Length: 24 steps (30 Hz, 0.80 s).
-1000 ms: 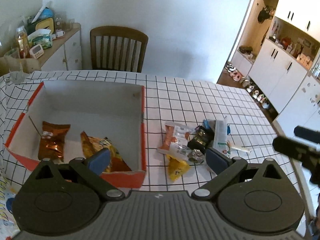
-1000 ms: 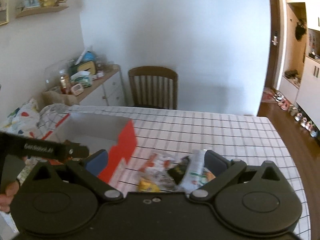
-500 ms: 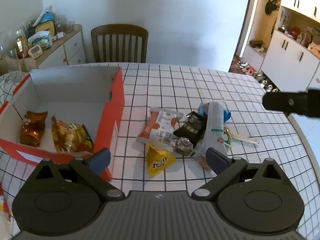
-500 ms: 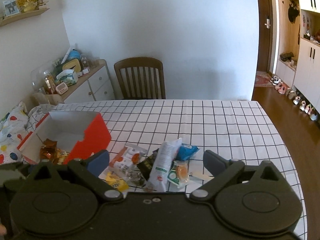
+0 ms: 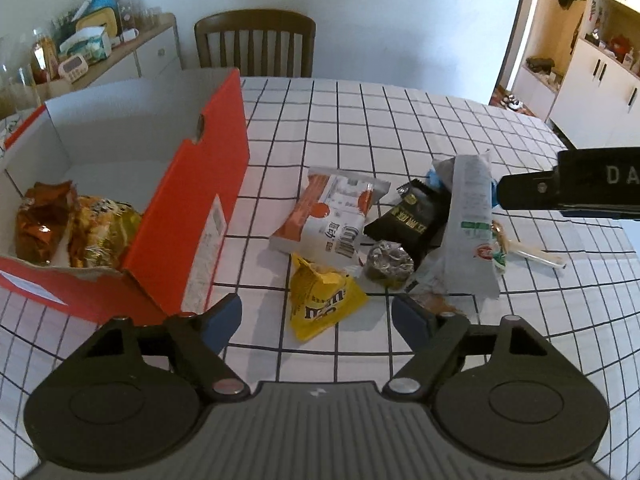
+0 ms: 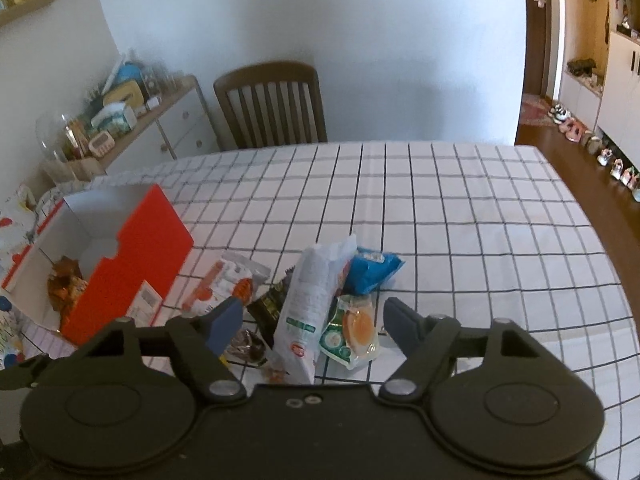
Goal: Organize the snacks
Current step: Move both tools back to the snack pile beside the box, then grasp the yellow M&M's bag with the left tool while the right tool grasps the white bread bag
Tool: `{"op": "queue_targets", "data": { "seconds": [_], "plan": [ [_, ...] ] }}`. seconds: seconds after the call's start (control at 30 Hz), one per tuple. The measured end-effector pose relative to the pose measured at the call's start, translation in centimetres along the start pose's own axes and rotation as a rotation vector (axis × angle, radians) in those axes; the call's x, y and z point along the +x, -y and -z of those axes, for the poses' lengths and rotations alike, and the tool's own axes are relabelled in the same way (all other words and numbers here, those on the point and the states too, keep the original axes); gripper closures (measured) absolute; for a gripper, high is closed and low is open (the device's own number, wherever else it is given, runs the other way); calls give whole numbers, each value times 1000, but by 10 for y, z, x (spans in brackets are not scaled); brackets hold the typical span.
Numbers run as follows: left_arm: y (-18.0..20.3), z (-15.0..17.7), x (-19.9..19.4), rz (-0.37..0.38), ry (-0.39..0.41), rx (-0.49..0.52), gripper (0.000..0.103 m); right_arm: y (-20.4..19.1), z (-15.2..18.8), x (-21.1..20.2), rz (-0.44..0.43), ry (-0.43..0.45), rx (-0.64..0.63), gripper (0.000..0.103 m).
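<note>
My left hand-held gripper (image 5: 316,318) is spread wide, nothing between its fingers; it hangs low over the worktop (image 5: 400,120), lower centre of the left wrist frame. The yellow candy bag (image 5: 322,300) lies directly ahead of it, in the gap between the fingertips but not touched.

My right hand-held gripper (image 6: 314,318) is also spread wide and empty, at lower centre of the right wrist frame, above the near edge of the snack pile.

Snack pile, centre of the left wrist frame: orange-and-white packet (image 5: 330,210) at left, black packet (image 5: 412,220) to its right, a crinkled foil ball (image 5: 390,262) just below that, and a long white pouch (image 5: 470,220) leaning across the right side. In the right wrist frame a blue packet (image 6: 372,268) lies behind the pouch and a clear packet with an orange disc (image 6: 354,330) lies just right of it.

The red box (image 5: 204,208) stands open at left of the left wrist frame. Inside, near corner: a copper foil bag (image 5: 40,220) and a gold-yellow bag (image 5: 102,230), touching each other.

Wooden chair (image 5: 256,42) at the far edge of the worktop.
</note>
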State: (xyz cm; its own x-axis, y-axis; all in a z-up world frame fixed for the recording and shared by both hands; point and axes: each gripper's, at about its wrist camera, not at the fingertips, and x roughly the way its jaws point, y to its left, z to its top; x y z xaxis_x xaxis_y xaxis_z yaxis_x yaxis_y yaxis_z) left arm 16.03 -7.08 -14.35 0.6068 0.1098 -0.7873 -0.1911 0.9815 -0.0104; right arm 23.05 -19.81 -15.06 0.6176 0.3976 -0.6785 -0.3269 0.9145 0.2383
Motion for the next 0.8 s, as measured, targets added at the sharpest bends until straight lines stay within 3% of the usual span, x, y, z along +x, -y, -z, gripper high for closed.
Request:
{"op": "queue_targets", "data": {
  "seconds": [0.2,0.27,0.47,0.53,0.67,0.8],
  "plan": [
    [-6,-3,20,26,-57,-53,25,0,-3,25,3,-34,4,37],
    [-11,-5,26,43,-86,-91,25,0,-4,33,7,-44,14,45],
    [-15,-7,34,56,-93,-139,25,-4,-5,51,17,-60,24,50],
    [-16,-8,38,62,-102,-154,42,-5,-6,56,27,-62,24,51],
    [-18,-9,44,60,-116,-174,48,-8,-6,63,37,-66,23,56],
    [-19,-11,45,78,-116,-179,66,-10,-4,68,50,-70,7,64]
  ]
}}
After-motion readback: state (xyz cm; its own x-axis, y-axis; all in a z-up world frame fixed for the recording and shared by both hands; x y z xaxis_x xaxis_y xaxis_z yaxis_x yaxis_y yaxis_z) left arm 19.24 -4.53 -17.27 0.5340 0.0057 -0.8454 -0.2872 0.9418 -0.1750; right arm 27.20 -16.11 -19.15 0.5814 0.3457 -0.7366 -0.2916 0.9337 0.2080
